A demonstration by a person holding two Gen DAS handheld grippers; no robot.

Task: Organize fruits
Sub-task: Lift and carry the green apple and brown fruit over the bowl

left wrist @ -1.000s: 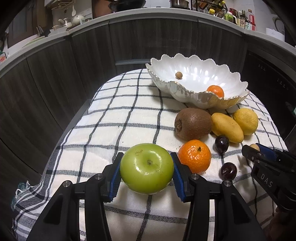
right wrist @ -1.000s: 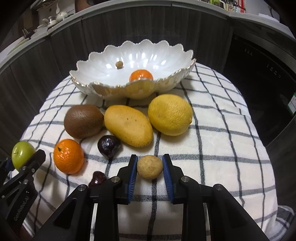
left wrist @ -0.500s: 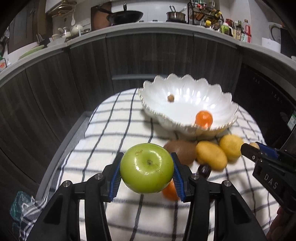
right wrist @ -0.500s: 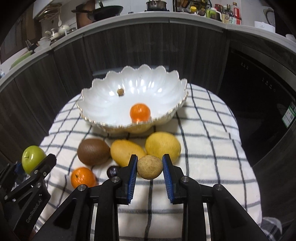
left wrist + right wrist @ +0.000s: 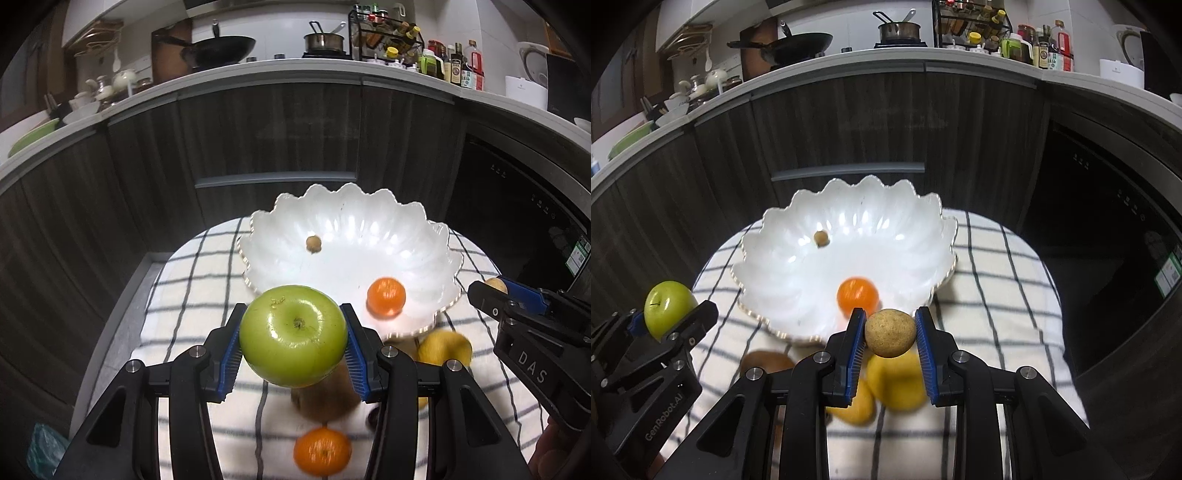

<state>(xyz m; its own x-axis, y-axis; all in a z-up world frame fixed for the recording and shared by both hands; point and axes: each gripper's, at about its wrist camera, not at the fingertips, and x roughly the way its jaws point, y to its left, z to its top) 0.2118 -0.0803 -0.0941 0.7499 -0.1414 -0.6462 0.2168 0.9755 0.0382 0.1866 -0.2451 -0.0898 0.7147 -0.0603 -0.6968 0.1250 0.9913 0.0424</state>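
Fingers (image 5: 227, 354) clamp green apple (image 5: 293, 334); right fingers (image 5: 855, 343) clamp brown fruit (image 5: 890, 333).

Bowl (image 5: 424, 236) sits on the checked cloth (image 5: 192, 280), toward its far end — cabinet fronts behind. In the bowl: a mandarin (image 5: 386, 297) near the front wall, a small round fruit (image 5: 313, 244) farther back left. Before the bowl, on the cloth — kiwi (image 5: 325, 400), lemon (image 5: 445, 349), second mandarin (image 5: 322, 450) nearest.
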